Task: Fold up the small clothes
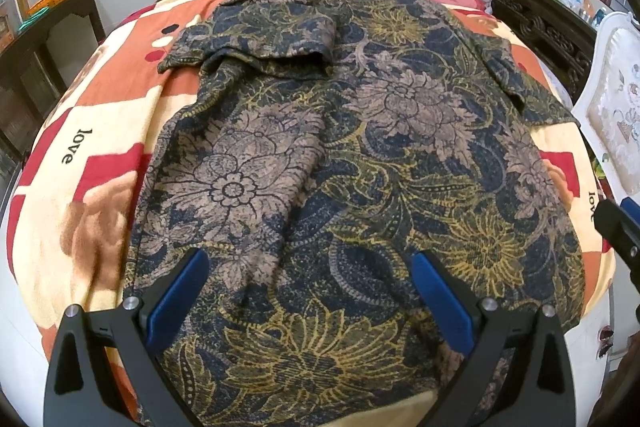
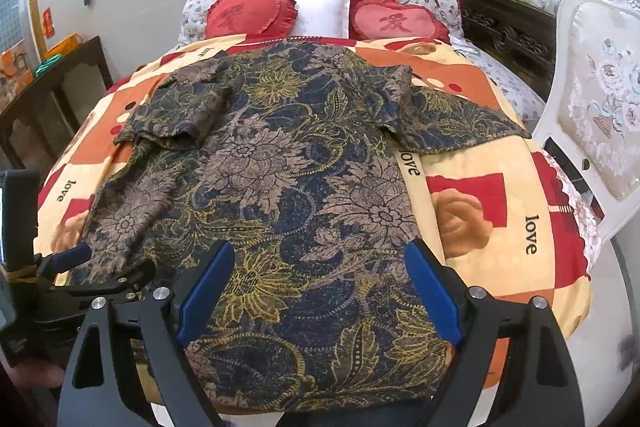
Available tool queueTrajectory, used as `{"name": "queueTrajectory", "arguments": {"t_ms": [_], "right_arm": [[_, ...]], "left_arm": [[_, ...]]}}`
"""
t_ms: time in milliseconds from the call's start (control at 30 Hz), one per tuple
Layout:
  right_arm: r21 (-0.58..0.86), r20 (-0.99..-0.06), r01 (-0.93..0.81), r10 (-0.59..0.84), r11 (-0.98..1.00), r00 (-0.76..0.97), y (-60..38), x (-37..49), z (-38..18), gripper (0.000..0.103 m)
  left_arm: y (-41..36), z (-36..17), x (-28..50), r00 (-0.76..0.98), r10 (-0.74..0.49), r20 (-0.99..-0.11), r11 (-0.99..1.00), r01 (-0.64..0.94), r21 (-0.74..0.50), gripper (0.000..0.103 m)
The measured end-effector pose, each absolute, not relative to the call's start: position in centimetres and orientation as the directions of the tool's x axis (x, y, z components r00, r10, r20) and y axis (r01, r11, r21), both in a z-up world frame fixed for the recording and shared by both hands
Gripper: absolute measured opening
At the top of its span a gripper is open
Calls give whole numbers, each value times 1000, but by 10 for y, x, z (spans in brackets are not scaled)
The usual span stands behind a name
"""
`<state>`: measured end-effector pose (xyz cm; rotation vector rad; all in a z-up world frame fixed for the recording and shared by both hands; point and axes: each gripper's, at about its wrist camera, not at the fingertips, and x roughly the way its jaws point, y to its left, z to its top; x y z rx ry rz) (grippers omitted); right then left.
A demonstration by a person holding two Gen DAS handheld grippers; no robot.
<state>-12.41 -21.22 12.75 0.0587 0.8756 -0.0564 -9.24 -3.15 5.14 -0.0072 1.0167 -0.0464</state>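
Note:
A dark blue short-sleeved top with tan and yellow flowers (image 1: 360, 155) lies spread on the bed, hem nearest me. Its left sleeve (image 1: 256, 39) is folded in over the body; its right sleeve (image 2: 460, 119) lies spread out to the side. My left gripper (image 1: 310, 263) is open and empty, hovering over the hem at the left part of the top. My right gripper (image 2: 320, 255) is open and empty over the hem's right part. The left gripper also shows in the right wrist view (image 2: 104, 263), and the right gripper shows at the edge of the left wrist view (image 1: 616, 227).
The bed carries an orange, red and cream blanket (image 2: 500, 211) printed with "love". Two red heart cushions (image 2: 248, 11) and a white pillow (image 2: 320, 11) sit at the head. A white chair (image 2: 592, 115) stands right of the bed, dark wooden furniture (image 2: 60, 87) left.

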Motion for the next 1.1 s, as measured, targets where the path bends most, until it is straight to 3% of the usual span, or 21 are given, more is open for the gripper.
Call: {"name": "queueTrajectory", "arguments": {"t_ms": [1100], "right_arm": [[37, -768, 58, -8, 998, 640, -215, -96, 127, 89]], "left_arm": [[-35, 51, -64, 539, -11, -842, 998, 52, 20, 103]]}}
